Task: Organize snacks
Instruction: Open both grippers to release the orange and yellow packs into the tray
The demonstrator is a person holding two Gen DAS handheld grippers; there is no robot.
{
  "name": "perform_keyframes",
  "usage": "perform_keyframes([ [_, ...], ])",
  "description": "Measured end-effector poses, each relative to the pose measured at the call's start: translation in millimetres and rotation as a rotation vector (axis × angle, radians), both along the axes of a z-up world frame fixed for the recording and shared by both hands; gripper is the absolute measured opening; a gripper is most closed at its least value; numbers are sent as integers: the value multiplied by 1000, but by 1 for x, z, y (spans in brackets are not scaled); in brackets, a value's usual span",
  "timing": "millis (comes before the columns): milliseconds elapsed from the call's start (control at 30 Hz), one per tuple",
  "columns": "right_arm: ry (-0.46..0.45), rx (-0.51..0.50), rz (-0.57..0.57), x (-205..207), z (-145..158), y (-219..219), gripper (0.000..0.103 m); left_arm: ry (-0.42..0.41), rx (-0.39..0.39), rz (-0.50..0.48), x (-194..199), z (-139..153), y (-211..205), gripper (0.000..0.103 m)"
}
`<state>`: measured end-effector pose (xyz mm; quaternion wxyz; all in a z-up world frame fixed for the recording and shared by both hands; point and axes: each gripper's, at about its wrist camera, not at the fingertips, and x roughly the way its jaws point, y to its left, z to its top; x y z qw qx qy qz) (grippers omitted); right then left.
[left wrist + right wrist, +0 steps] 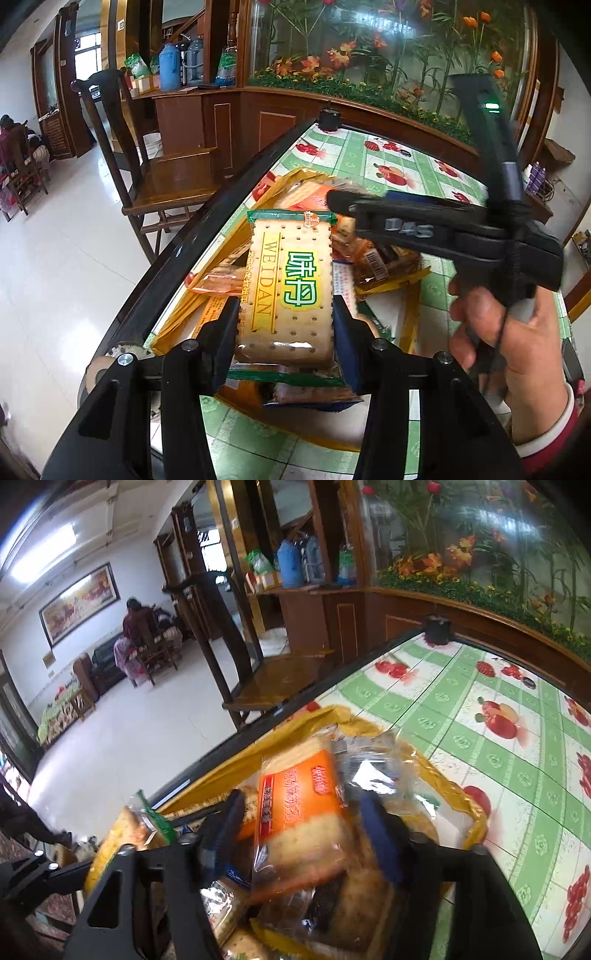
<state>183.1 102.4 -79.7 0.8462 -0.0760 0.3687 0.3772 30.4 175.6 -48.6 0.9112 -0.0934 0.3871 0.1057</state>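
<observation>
My left gripper (284, 321) is shut on a green-labelled WEIDAN cracker pack (290, 284) and holds it above a yellow bag (173, 325) full of snack packs. The right gripper (336, 201) reaches in from the right over the same pile, held by a hand (517, 350). In the right wrist view, my right gripper (303, 819) straddles an orange cracker pack (301, 812) with its blue pads against the pack's sides. Beneath it lie several more cracker packs (332, 915) inside the yellow bag (469, 801).
The bag sits on a table with a green checked fruit-print cloth (480, 746), near its dark left edge (207, 229). A wooden chair (162, 173) stands beside that edge. A black round object (437, 627) sits at the far corner. A wooden cabinet with flowers stands behind.
</observation>
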Motion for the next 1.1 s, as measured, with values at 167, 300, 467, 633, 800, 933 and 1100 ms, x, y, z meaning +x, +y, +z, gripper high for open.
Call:
perform_keyframes([
  [167, -2, 130, -75, -7, 22, -51, 81, -10, 4, -53, 11, -1, -20, 46],
  [300, 35, 226, -155, -10, 23, -101, 83, 14, 9, -100, 26, -12, -44, 46],
  [467, 77, 221, -191, -8, 13, -129, 83, 35, 67, -118, 38, -22, -62, 46],
  [633, 103, 222, -197, -15, 3, -141, 83, 31, 98, -108, 45, -24, -63, 47],
  [800, 106, 224, -198, -24, 3, -148, 83, 38, 109, -111, 52, -23, -63, 49],
  [933, 100, 225, -199, -30, 5, -151, 83, 38, 94, -117, 49, -21, -61, 65],
  [1100, 102, 231, -207, -35, 6, -157, 83, 21, 157, -74, 41, -17, -61, 87],
])
